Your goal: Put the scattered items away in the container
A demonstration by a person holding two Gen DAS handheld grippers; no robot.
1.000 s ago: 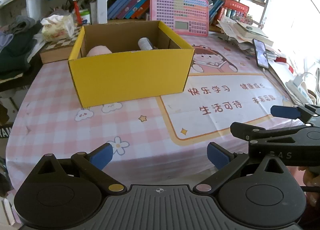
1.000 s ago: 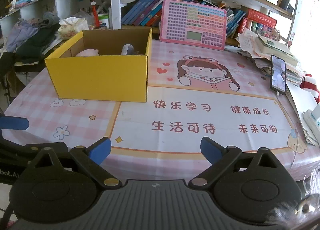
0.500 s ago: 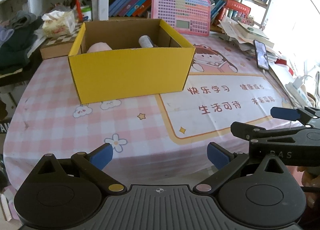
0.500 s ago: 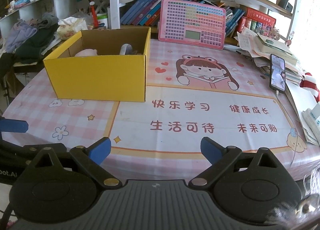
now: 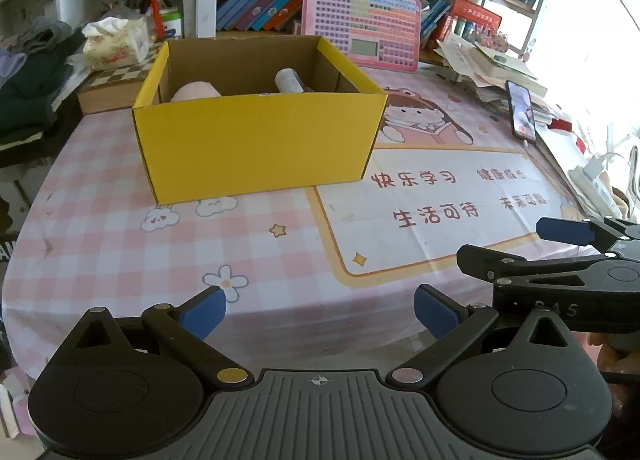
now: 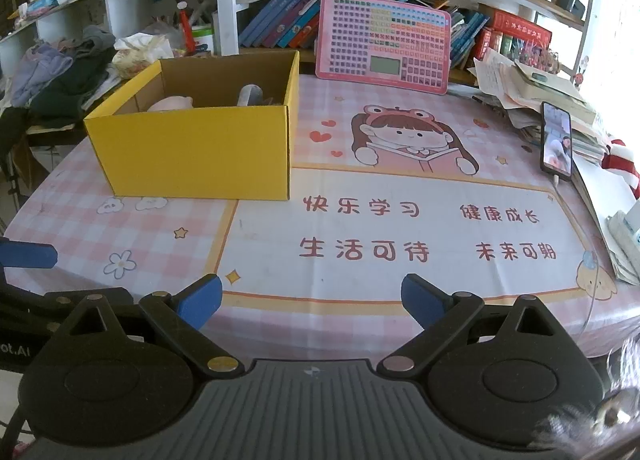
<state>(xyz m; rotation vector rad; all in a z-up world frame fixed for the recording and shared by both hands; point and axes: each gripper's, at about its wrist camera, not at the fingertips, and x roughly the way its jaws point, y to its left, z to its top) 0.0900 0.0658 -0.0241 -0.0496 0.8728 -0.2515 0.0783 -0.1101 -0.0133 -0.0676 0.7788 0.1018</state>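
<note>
A yellow cardboard box stands on the pink checked tablecloth; it also shows in the right wrist view. Inside it lie a pink soft item and a grey cylinder; both show in the right wrist view, the pink item and the cylinder. My left gripper is open and empty at the table's near edge. My right gripper is open and empty beside it, and shows at the right of the left wrist view.
A pink keyboard toy leans against the bookshelf behind. A phone lies by stacked papers at the right. Clothes and a tissue pack sit at the left.
Both grippers have drifted slightly, so the box sits a little lower in the left wrist view. Both stay open and empty.
</note>
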